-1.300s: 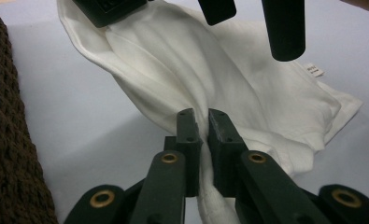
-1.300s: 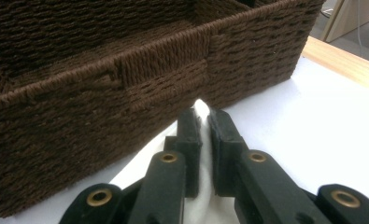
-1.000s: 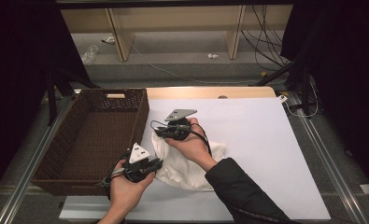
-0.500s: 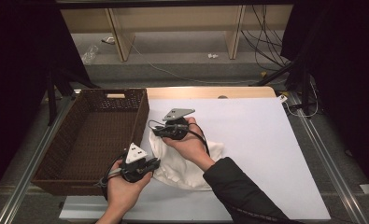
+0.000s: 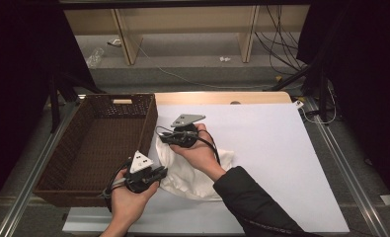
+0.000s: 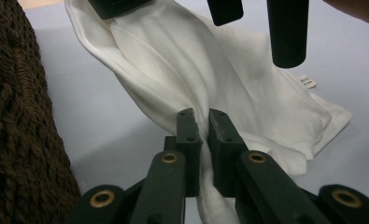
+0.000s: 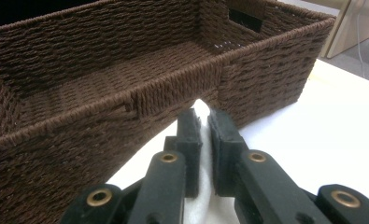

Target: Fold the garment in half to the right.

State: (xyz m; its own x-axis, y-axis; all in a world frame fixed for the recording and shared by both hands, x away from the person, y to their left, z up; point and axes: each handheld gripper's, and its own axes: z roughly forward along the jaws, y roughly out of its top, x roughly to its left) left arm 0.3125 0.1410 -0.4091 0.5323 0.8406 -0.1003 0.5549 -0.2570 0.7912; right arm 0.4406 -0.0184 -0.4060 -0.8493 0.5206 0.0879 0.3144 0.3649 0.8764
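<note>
Both grippers are engaged with one white cloth [image 5: 192, 170], which lies crumpled on the white sheet [image 5: 276, 163] covering the desk [image 5: 222, 98], just beside the right wall of the brown wicker basket [image 5: 84, 148].

Left gripper [image 5: 150, 175]: held at the near left edge of the cloth, close to the basket's near right corner. In the left gripper view its jaws are pressed nearly together with a fold of the white cloth [image 6: 229, 84] pinched between them; the fabric runs out from the jaw tips and spreads across the sheet, with a small label [image 6: 308, 82] showing at the cloth's far edge. The basket's woven wall [image 6: 18, 140] fills the left side of that view.

Right gripper [image 5: 175, 138]: held over the far end of the cloth, next to the basket's right wall, with its grey three-cornered plate [image 5: 187, 119] on top. In the right gripper view the jaws are closed on a thin strip of white cloth [image 7: 203, 135], which stands up between the pads. Directly ahead of those jaws is the basket [image 7: 126, 70], seen from outside its wall, with a handle slot [image 7: 245, 18] in the far end wall. The basket interior looks bare in this view.

The cloth rests on the sheet outside the basket, stretched loosely between the two pinch points. The person's right forearm in a dark sleeve [image 5: 256, 207] crosses the near part of the sheet.
</note>
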